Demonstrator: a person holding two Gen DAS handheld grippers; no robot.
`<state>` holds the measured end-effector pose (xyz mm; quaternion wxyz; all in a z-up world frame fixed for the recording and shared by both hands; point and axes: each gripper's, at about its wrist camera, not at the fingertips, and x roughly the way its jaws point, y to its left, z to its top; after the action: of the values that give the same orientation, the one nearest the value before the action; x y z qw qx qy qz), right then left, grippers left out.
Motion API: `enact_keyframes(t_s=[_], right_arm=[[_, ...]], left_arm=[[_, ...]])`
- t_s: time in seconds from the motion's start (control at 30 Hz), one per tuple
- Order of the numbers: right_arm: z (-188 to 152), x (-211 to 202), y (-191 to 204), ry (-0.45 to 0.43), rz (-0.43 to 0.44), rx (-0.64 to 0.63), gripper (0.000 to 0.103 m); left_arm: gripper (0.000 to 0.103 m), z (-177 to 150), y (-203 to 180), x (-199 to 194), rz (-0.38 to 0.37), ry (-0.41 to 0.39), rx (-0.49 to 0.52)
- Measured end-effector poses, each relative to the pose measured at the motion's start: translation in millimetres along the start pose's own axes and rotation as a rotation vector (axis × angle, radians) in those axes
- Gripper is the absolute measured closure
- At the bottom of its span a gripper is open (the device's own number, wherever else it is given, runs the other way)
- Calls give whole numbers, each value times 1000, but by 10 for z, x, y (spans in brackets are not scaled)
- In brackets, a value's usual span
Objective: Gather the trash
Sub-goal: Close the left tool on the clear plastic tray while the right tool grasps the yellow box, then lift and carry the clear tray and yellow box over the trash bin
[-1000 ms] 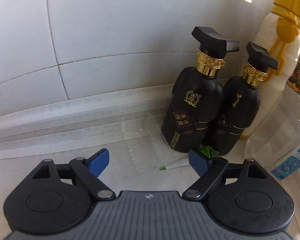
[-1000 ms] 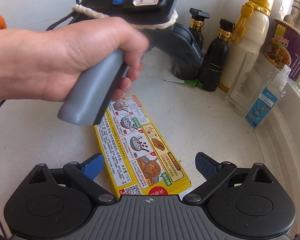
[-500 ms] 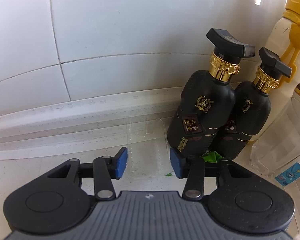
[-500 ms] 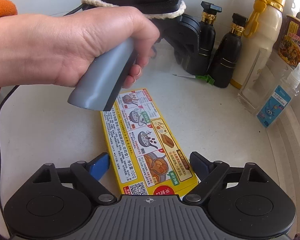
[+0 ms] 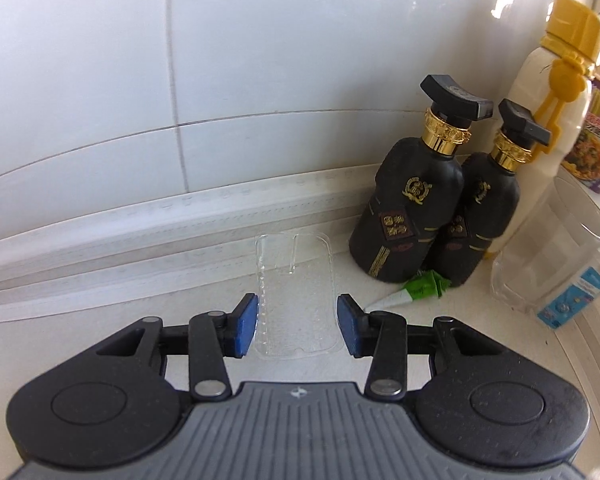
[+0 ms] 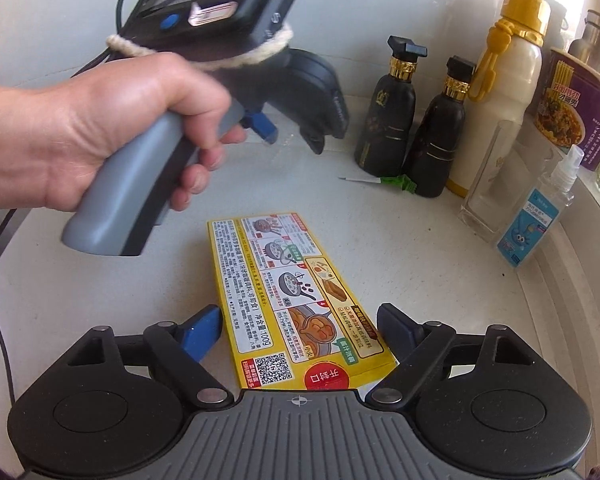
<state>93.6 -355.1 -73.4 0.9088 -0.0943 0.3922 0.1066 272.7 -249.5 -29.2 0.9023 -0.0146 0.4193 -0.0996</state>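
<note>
Clear plastic tray (image 5: 296, 300): flat, transparent, in the lower centre of the left wrist view, between the blue pads (image 5: 246, 326) of the left gripper (image 5: 296, 326). Jaws just closed in from a wider spread; pads flush against both long edges of the tray, gripping it. Far end of tray reaching toward the ribbed white strip (image 5: 140, 240) at the foot of the tiled wall (image 5: 260, 60).

Green and white wrapper (image 5: 412, 292): lying on the white counter (image 5: 440, 360) right of centre, against the bases of the two black bottles (image 5: 408, 204). Same scrap visible in the right wrist view, centre right.

Yellow printed packet (image 6: 292, 300): flat on the counter, lower centre of the right wrist view, between the fingers of the right gripper (image 6: 300, 330). Jaws narrowed slightly just now but standing wide; blue left pad (image 6: 204, 330) clear of the packet edge, dark right finger just beside the packet's corner, contact not determinable. No grip evident.

Hand (image 6: 100, 132) in the upper left of the right wrist view, wrapped round the grey handle of the left gripper; that part blurred.

Along the right edge of both views: white bottle with yellow cap (image 6: 504, 92), empty clear square bottle (image 6: 496, 184), small spray bottle with blue label (image 6: 540, 216), purple noodle cup (image 6: 572, 108).
</note>
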Motion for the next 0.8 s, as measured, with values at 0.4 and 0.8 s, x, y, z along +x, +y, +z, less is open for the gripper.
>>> enact_keyframes(t_s=[0.4, 0.8], right_arm=[[29, -221, 236, 5, -19, 41, 19], [215, -338, 595, 16, -33, 43, 81]], left_arm=[[64, -174, 337, -385, -53, 23, 35], [64, -384, 956, -800, -69, 36, 25]])
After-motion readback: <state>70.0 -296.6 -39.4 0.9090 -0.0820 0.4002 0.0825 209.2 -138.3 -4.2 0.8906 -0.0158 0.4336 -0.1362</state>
